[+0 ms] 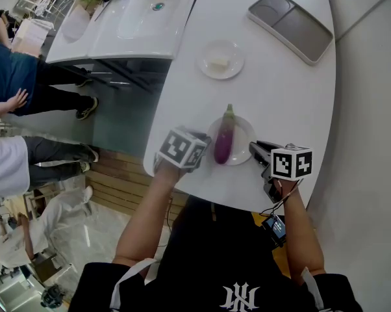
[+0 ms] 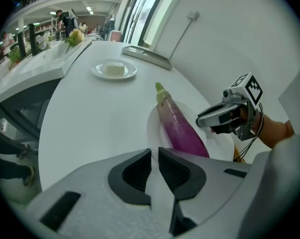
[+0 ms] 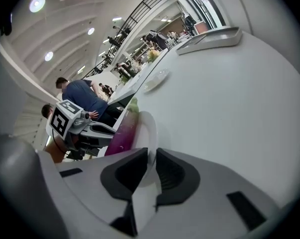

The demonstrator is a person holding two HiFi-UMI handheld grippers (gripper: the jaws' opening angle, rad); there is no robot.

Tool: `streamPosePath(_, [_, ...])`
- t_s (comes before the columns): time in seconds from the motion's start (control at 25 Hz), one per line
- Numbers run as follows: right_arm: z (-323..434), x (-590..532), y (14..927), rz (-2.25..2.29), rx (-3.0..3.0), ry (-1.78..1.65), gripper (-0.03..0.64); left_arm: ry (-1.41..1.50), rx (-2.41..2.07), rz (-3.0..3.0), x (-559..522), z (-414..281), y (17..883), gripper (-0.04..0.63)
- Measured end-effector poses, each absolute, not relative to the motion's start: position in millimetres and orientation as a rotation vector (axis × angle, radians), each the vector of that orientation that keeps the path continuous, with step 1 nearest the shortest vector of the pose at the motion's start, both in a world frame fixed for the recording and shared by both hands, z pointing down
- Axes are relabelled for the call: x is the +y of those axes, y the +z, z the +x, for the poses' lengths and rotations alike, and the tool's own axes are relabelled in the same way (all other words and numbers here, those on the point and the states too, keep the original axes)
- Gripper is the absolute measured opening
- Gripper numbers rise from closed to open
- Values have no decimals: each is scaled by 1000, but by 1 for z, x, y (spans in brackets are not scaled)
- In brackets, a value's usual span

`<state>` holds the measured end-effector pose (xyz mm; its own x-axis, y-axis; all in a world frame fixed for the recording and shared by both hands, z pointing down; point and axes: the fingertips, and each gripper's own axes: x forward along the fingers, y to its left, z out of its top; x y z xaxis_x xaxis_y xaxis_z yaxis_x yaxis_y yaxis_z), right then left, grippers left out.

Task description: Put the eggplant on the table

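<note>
A purple eggplant (image 1: 223,140) with a green stem lies lengthwise on a small white plate (image 1: 244,130) near the table's front edge. It also shows in the left gripper view, eggplant (image 2: 179,127), and the right gripper view, eggplant (image 3: 121,132). My left gripper (image 2: 154,164) sits at the plate's left side, jaws nearly together and shut on its rim (image 2: 151,128). My right gripper (image 3: 151,164) is at the plate's right side. Its jaws stand narrowly apart with the plate's rim (image 3: 151,128) between them.
Farther back on the white table (image 1: 280,77) stand a second small plate (image 1: 219,59) holding a pale block and a grey two-part tray (image 1: 290,26). People stand left of the table by a white counter (image 1: 117,25). The table's front edge is right below the grippers.
</note>
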<state>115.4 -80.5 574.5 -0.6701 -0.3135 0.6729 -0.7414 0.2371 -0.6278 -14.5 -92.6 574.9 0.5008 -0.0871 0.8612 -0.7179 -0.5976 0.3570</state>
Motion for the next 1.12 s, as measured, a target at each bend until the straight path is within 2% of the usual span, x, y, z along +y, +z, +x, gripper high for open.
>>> streamPosePath(0.4, [118, -78, 581, 1002, -2086, 1178, 69, 1225, -728, 2101, -97, -12, 572, 37])
streamPosePath(0.84, [120, -80, 579, 1043, -2111, 887, 89, 1216, -785, 2261, -93, -10, 572, 38])
streamPosePath(0.92, [123, -79, 568, 1095, -2169, 797, 72, 1075, -807, 2337, -91, -9, 565, 37])
streamPosePath(1.12, [134, -61, 474, 1266, -2632, 765, 20, 432, -871, 2453, -73, -35, 508, 36])
